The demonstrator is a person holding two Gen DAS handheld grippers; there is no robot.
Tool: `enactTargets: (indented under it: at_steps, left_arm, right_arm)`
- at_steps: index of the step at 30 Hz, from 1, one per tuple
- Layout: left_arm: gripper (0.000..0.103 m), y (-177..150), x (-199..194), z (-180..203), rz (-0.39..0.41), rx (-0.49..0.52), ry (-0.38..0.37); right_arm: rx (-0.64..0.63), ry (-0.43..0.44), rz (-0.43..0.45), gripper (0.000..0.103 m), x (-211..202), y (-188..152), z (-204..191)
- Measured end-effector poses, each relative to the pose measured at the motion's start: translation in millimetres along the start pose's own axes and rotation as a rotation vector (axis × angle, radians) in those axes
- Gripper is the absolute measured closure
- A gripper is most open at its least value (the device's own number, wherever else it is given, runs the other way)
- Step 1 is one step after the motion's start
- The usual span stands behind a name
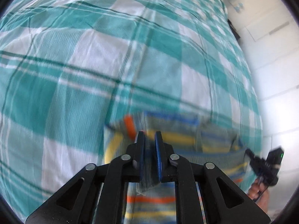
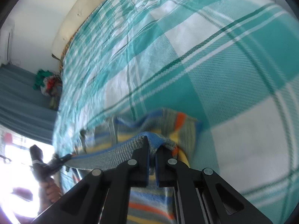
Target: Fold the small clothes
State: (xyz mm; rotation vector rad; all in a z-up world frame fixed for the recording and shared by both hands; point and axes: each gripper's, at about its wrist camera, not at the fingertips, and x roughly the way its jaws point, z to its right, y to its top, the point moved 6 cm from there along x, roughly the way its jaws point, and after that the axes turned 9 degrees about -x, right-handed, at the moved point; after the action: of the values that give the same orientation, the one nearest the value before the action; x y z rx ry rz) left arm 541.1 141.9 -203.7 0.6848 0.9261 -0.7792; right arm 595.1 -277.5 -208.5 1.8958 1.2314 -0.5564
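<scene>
- Where the teal-and-white checked bedspread (image 1: 115, 59) fills most of both views, a small striped garment (image 1: 179, 130) in grey, blue, yellow and orange sits in the lower middle of each frame, held up between two hand-held grippers over the bed.
- In the left wrist view the left hand-held gripper (image 1: 149, 136) has its jaws narrowly apart, with a strip of the garment's grey knit lying between them; the motion blur is heavy, so I cannot tell whether the pads press on the cloth.
- In the right wrist view the right hand-held gripper (image 2: 152, 141) is pinched tight on a blue-and-grey hem of the garment, which bunches over its fingertips.
- From that pinch a taut band of the hem runs toward the lower left of the frame, ending at the other gripper.
- At the lower right of the left wrist view the right gripper shows as a dark shape, with a person's hand (image 1: 258, 190) below it.
- A cream pillow (image 2: 78, 13) lies along the upper left of the right wrist view.
- A crumpled heap of green, white and red cloth (image 2: 47, 83) sits at the left edge, beside the bed.
</scene>
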Motion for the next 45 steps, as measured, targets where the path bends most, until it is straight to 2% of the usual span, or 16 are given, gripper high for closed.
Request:
enactTargets:
  at_steps: [1,4,12,17,19,22,24,26,27,28,30,32,35,36,37,45]
  left_arm:
    - [0.054,14.0,-5.6,-4.3,0.054,-0.043,0.022]
    - [0.028,33.8,-32.9,-14.1,0.19,-0.113,0.004]
    - [0.028,-41.1,-75.4,-10.8,0.237,0.169,-0.009]
    - [0.026,-147.8,-55.6,-8.8,0.134,0.464,0.053]
    - [0.04,-177.0,-38.6,-22.3,0.069,0.534,0.135]
    - [0.049,-200.3,-44.5,-44.6,0.061,0.548,0.207]
    - [0.041,-201.0,-64.2,-50.1,0.101,0.509,0.19]
    - [0.018,-192.1,-80.5,-53.9,0.172,0.451,0.173]
    - [0.012,-185.1,-85.4,-55.5,0.205,0.414,0.159]
    - [0.012,-180.6,-85.0,-56.6,0.212,0.388,0.145]
    - [0.012,-172.1,-74.3,-58.8,0.183,0.327,0.121]
    - [0.015,-170.8,-57.1,-62.9,0.147,0.279,0.111]
    - [0.043,-179.5,-39.7,-64.9,0.144,0.249,0.138]
    - [0.082,-180.3,-38.4,-61.4,0.157,0.249,0.122]
    - [0.098,-181.4,-37.3,-59.3,0.139,0.244,0.106]
    - [0.098,-196.8,-62.4,-59.4,0.07,0.325,0.112]
  right_arm:
    - [0.03,0.01,0.04,0.097,-0.2,6.2,3.5]
    - [0.034,-0.022,0.136,0.086,-11.2,17.8,1.6]
    - [-0.234,-0.118,0.135,0.077,-38.2,7.7,-37.7]
    - [-0.469,-0.065,-0.03,0.076,-42.7,-79.5,-67.1]
    - [-0.55,-0.093,-0.128,0.076,-38.4,-124.2,-64.1]
    - [-0.632,-0.27,-0.271,0.078,-42.1,-183.8,-33.3]
    - [-0.649,-0.297,-0.219,0.077,-68.2,-198.8,-33.0]
    - [-0.631,-0.31,-0.155,0.07,-87.7,-198.4,-37.4]
    - [-0.612,-0.305,-0.099,0.055,-97.5,-194.8,-39.2]
    - [-0.583,-0.306,-0.046,0.041,-104.1,-189.6,-38.1]
    - [-0.498,-0.305,0.003,0.036,-107.7,-181.2,-29.3]
    - [-0.407,-0.287,0.002,0.036,-98.5,-179.5,-15.6]
    - [-0.295,-0.231,-0.009,0.046,-84.2,-185.3,-1.5]
    - [-0.282,-0.215,-0.002,0.07,-83.4,-187.6,0.5]
    - [-0.274,-0.213,-0.006,0.095,-83.2,-188.8,1.2]
    - [-0.239,-0.205,-0.001,0.095,-111.4,-191.7,-2.8]
